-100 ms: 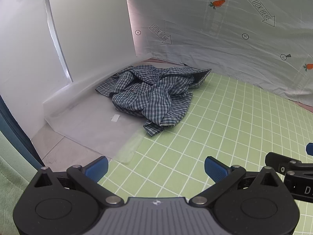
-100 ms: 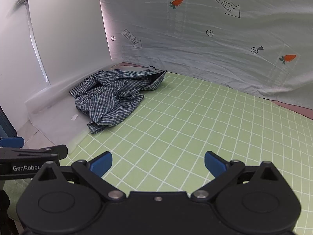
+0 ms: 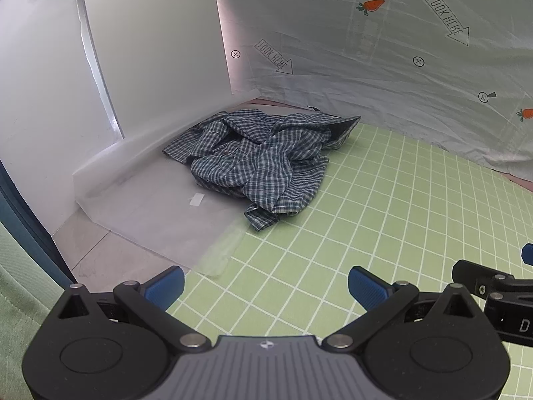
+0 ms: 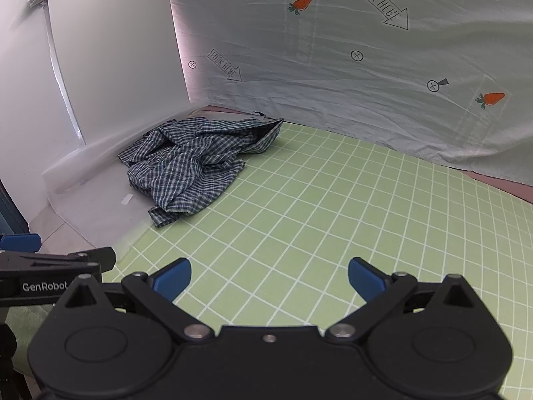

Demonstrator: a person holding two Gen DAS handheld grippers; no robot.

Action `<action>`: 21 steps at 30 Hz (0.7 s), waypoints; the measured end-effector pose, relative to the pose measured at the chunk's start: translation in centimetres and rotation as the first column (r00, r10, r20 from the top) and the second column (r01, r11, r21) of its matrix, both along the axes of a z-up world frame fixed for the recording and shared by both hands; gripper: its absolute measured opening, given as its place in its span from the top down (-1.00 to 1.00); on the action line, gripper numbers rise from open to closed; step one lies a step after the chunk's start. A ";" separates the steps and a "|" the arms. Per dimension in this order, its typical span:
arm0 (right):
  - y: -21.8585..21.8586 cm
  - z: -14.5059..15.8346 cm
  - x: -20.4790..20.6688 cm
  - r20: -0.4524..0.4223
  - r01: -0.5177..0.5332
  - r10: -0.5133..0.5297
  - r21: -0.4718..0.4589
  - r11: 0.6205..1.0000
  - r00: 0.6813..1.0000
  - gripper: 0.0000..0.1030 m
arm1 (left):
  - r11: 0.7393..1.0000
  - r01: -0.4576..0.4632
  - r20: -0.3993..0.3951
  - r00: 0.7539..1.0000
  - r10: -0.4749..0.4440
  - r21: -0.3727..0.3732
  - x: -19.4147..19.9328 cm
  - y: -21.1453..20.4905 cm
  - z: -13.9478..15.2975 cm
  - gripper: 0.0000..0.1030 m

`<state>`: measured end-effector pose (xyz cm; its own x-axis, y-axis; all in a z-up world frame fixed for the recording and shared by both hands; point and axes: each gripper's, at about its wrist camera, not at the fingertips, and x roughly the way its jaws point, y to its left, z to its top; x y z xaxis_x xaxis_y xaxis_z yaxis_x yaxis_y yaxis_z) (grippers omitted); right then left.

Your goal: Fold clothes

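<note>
A crumpled blue-and-white checked shirt lies in a heap at the far left corner of the surface, partly on a green gridded mat and partly on a clear plastic sheet, close against the white backdrop cloth (printed with carrots and arrows). Both tools hover near the front edge, well apart from the garment. The left gripper and right gripper have their blue fingers spread wide, with nothing between them. Folding looks not yet begun: this reads as the approach. The next move likely calls for reaching to the heap and finding edges to spread it flat.
</note>
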<state>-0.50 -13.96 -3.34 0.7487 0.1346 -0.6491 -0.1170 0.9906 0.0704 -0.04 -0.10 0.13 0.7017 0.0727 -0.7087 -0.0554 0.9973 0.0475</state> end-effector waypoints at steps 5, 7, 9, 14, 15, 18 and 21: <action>0.1 -0.9 -0.3 0.006 0.006 -0.006 0.000 1.000 1.000 -0.98 | 0.997 -0.060 0.006 0.998 0.060 0.040 0.0 -0.2 -0.1 -1.00; 0.2 -1.1 -0.6 0.008 0.009 -0.009 -0.001 1.000 1.000 -0.98 | 0.998 -0.058 0.004 0.998 0.058 0.032 0.1 0.1 -0.4 -1.00; 0.3 -1.3 -0.6 0.007 0.009 -0.009 -0.006 1.000 1.000 -0.98 | 0.998 -0.062 -0.002 0.998 0.062 0.032 0.0 0.1 -0.1 -1.00; 0.1 -0.7 -0.1 0.006 0.004 -0.004 -0.013 1.000 1.000 -0.98 | 0.998 -0.060 -0.007 0.998 0.061 0.035 0.0 0.2 -0.1 -1.00; 0.0 -0.6 -0.1 0.005 0.004 -0.004 -0.012 1.000 1.000 -0.98 | 0.998 -0.060 -0.007 0.998 0.061 0.035 0.0 0.2 -0.1 -1.00; 0.1 -0.2 0.0 0.001 0.007 -0.007 -0.014 1.000 1.000 -0.98 | 0.998 -0.060 -0.010 0.998 0.061 0.036 0.0 0.2 -0.2 -1.00; 0.2 0.0 0.1 0.000 0.010 -0.010 -0.015 1.000 1.000 -0.98 | 0.997 -0.060 -0.011 0.998 0.061 0.038 0.0 0.1 -0.3 -1.00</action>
<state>-0.44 -13.80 -3.33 0.7499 0.1175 -0.6510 -0.1075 0.9927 0.0553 -0.07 0.05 -0.14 0.6867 0.1419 -0.7129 -0.1148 0.9896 0.0864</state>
